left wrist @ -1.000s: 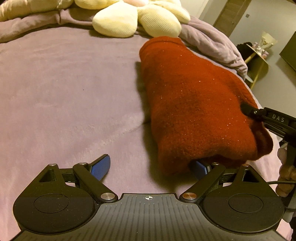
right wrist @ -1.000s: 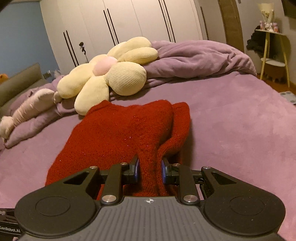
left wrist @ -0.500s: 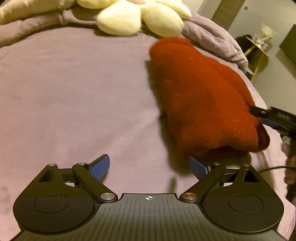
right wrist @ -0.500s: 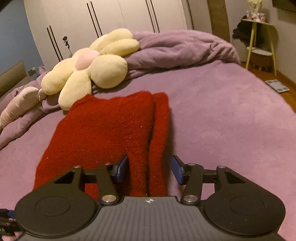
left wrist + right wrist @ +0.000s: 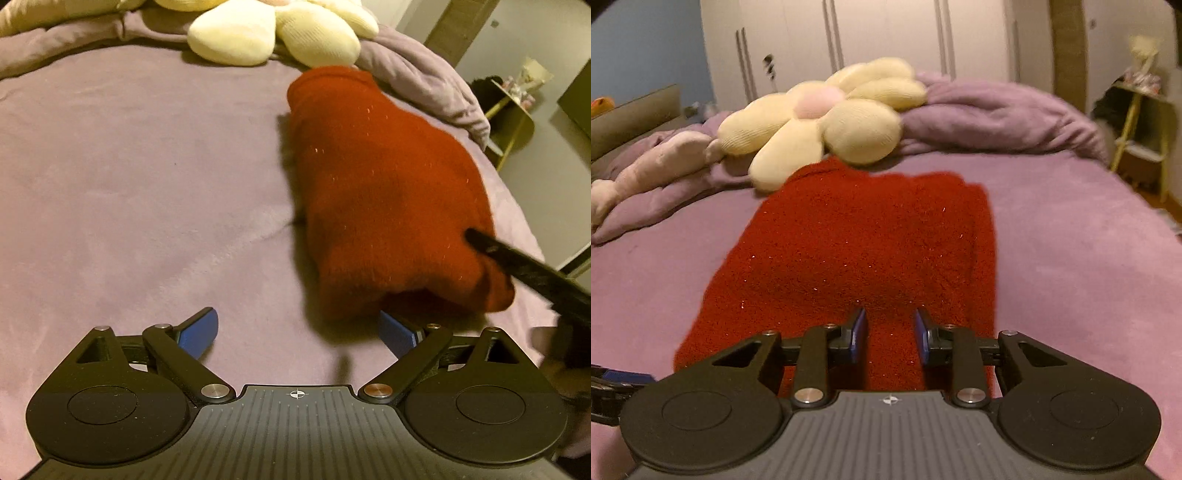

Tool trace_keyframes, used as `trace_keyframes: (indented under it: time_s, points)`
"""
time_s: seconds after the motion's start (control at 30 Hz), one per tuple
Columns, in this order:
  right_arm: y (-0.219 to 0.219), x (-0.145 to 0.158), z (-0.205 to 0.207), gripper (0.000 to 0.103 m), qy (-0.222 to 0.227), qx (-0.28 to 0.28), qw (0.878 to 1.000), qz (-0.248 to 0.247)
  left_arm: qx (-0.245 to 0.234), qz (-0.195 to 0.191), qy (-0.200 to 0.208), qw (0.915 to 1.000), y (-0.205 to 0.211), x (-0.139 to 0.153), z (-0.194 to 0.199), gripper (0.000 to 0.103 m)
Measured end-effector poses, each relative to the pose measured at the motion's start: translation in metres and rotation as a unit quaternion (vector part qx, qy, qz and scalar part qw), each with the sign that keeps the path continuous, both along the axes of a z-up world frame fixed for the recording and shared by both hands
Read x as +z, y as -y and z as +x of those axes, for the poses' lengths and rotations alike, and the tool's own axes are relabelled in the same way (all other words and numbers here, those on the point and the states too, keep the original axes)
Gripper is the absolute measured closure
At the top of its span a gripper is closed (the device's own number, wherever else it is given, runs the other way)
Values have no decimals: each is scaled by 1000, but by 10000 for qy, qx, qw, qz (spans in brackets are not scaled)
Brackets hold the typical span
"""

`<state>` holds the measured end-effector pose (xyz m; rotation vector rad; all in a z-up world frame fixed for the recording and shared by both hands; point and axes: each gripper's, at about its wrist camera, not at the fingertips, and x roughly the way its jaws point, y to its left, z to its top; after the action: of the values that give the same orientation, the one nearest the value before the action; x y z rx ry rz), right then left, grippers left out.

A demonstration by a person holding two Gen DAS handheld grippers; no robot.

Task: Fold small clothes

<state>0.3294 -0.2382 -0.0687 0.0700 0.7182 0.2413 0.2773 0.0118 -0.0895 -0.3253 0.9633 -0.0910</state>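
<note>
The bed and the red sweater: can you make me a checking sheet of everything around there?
Surface: purple bed cover, soft, lightly creased.
Job's things: red sweater, folded narrow, lying flat on the bed.
Clutter: cream flower pillow and bunched purple blanket beyond the sweater.
Grippers: left gripper open over bare cover beside the sweater's near corner; right gripper closing over the sweater's near edge, fabric between the jaws, pads not yet pressing.
Cables: nothing seen.
Surroundings: white wardrobe doors, yellow side table.
</note>
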Motion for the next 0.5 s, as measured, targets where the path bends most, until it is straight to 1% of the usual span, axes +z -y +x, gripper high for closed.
trace_keyframes:
  time_s: [0.03, 0.07, 0.1, 0.13, 0.17, 0.23, 0.27, 0.3, 0.33, 0.37, 0.43, 0.47, 0.5]
  points:
    - [6, 5, -9, 75, 98, -209, 9997, 87, 3, 24, 8, 10000, 1, -1, 0, 6]
    - [14, 9, -17, 68, 122, -425, 9987, 256, 7, 20, 3, 10000, 2, -2, 0, 6]
    - [26, 11, -26, 59, 105, -653, 9962, 573, -4, 2, -5, 10000, 3, -3, 2, 6]
    - [40, 9, -34, 57, 23, -847, 9916, 977, -5, -1, -15, 10000, 5, -5, 4, 6]
    - [56, 5, -41, 57, -150, -1008, 9839, 1468, 7, 12, -20, 10000, 6, -6, 6, 6]
    - [79, -10, -48, 55, -547, -1213, 9639, 2308, 38, 24, 4, 10000, 11, -9, 11, 6]
    - [88, -20, -49, 54, -775, -1220, 9505, 2750, 65, 30, 21, 10000, 14, -11, 14, 6]
    - [93, -29, -50, 54, -990, -1199, 9388, 3075, 123, 55, 26, 9999, 15, -13, 17, 6]
    - [98, -38, -48, 54, -1166, -1230, 9236, 3439, 182, 71, 22, 9998, 16, -15, 19, 6]
    - [100, -45, -46, 54, -1230, -1256, 9109, 3732, 236, 81, 13, 9997, 16, -16, 21, 6]
    - [102, -57, -40, 56, -1384, -1339, 8883, 4169, 296, 64, -7, 9995, 16, -17, 23, 6]
    - [101, -61, -40, 59, -1401, -1359, 8818, 4294, 301, 55, -3, 9995, 15, -16, 23, 6]
    - [100, -63, -38, 59, -1383, -1337, 8772, 4398, 302, 49, -10, 9995, 14, -15, 23, 6]
